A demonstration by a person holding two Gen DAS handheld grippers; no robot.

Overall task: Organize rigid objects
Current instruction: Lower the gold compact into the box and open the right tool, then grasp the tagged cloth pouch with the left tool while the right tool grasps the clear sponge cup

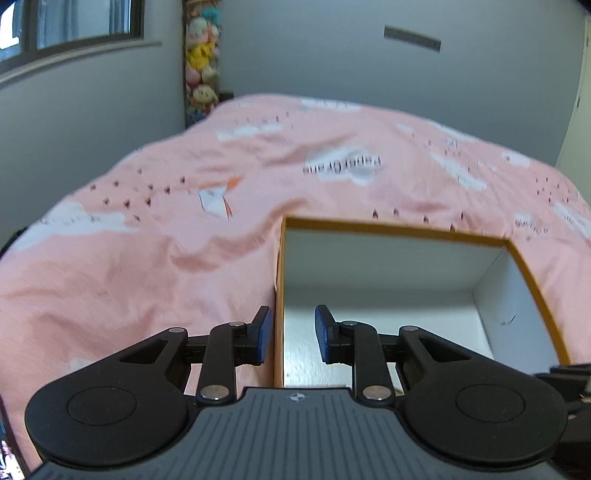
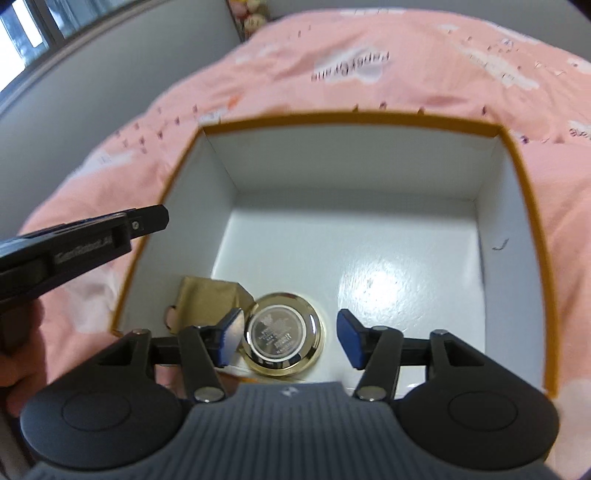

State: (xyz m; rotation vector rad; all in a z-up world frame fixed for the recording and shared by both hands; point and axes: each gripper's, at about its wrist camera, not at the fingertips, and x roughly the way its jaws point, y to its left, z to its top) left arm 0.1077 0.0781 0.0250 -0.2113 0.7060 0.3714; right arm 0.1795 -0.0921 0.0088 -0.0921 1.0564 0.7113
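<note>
An open box with an orange rim (image 2: 517,147) and white inside sits on a pink bedspread; it also shows in the left wrist view (image 1: 406,229). On its floor lie a round gold tin (image 2: 283,334) and a tan cardboard piece (image 2: 207,299) to its left. My right gripper (image 2: 290,339) is open above the box, its jaws on either side of the tin and apart from it. My left gripper (image 1: 291,334) is open and empty, straddling the box's left wall. The left gripper's body (image 2: 74,240) shows at the left of the right wrist view.
The pink bedspread (image 1: 147,240) with white cloud prints surrounds the box. Grey walls, a window (image 1: 74,26) at the upper left and a column of plush toys (image 1: 201,62) stand behind the bed.
</note>
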